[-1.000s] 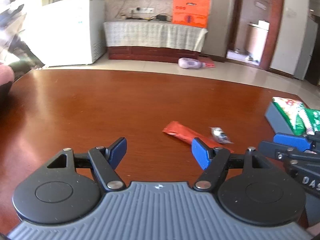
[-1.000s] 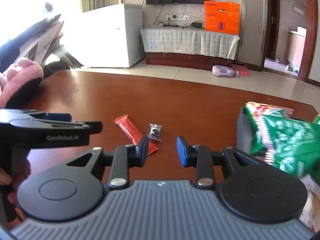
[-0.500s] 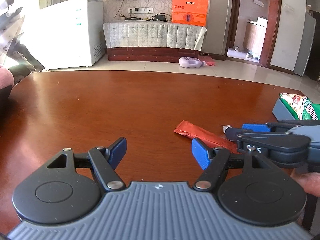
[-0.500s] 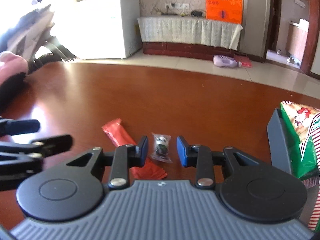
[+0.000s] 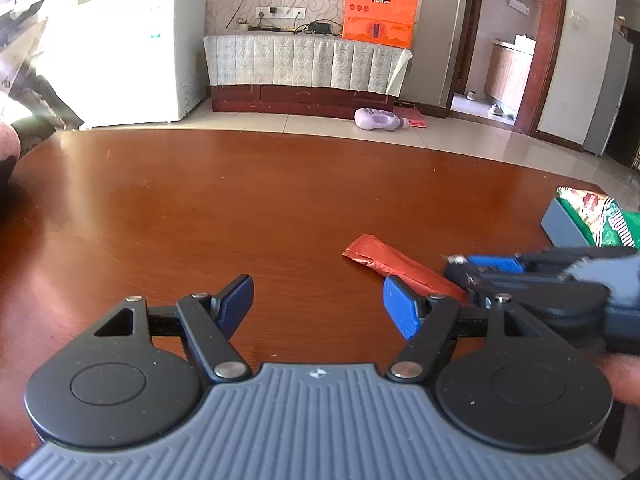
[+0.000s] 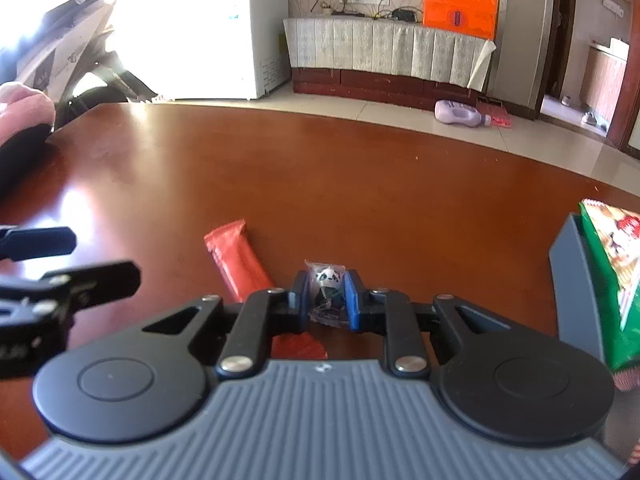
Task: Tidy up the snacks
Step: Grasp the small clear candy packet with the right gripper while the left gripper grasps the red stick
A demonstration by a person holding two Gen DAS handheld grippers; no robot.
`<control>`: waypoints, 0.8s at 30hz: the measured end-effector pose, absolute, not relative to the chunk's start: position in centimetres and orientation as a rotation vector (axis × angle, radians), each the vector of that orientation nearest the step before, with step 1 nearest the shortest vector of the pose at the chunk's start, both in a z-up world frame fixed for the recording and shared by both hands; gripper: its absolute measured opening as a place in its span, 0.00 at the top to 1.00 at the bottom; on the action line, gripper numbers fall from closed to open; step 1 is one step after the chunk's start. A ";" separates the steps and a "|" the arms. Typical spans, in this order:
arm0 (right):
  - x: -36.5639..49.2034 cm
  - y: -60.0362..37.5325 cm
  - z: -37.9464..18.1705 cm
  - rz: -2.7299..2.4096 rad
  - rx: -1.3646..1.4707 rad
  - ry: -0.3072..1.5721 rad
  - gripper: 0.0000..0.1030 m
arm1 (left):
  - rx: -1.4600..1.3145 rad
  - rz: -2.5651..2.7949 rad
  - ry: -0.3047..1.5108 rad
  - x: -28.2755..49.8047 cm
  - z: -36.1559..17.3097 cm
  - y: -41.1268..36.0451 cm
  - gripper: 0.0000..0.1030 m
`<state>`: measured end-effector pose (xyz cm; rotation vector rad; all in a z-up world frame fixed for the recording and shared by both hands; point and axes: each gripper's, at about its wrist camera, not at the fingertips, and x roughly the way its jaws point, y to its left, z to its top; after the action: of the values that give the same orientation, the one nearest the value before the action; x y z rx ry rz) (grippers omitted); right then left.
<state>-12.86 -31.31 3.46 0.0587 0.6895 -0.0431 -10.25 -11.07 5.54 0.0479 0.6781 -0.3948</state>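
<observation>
A small clear packet with a panda candy (image 6: 329, 292) lies on the brown table, and my right gripper (image 6: 327, 300) is shut on it. A red snack bar (image 6: 240, 264) lies just left of it; it also shows in the left wrist view (image 5: 396, 262). My left gripper (image 5: 318, 304) is open and empty, low over the table, left of the bar. The right gripper (image 5: 480, 266) shows at the right of the left wrist view. A grey bin (image 6: 576, 292) at the right holds green snack bags (image 6: 616, 264).
The table's far edge (image 5: 320, 136) curves across the view. A pink and black object (image 6: 20, 128) sits at the table's left edge. The floor beyond holds a purple bottle (image 5: 378, 118), a white freezer and a covered cabinet.
My right gripper moved forward over the panda packet and closed its fingers on it. My left gripper stayed open and nearly still.
</observation>
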 end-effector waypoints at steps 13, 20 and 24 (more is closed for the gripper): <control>-19.0 -32.8 7.9 -0.033 -0.011 0.628 0.79 | -0.022 -0.380 0.766 -9.3 3.9 -19.3 0.22; -21.1 -34.4 8.9 -0.020 -0.030 0.604 0.79 | 0.072 -0.299 0.752 -10.0 2.4 -24.5 0.19; -22.3 -35.2 9.5 -0.020 -0.027 0.593 0.80 | 0.077 -0.275 0.738 -10.7 2.4 -24.8 0.54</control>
<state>-22.25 -35.25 9.53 -0.0274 0.5932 -0.0197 -10.72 -24.78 2.35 0.0770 0.7378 -0.2749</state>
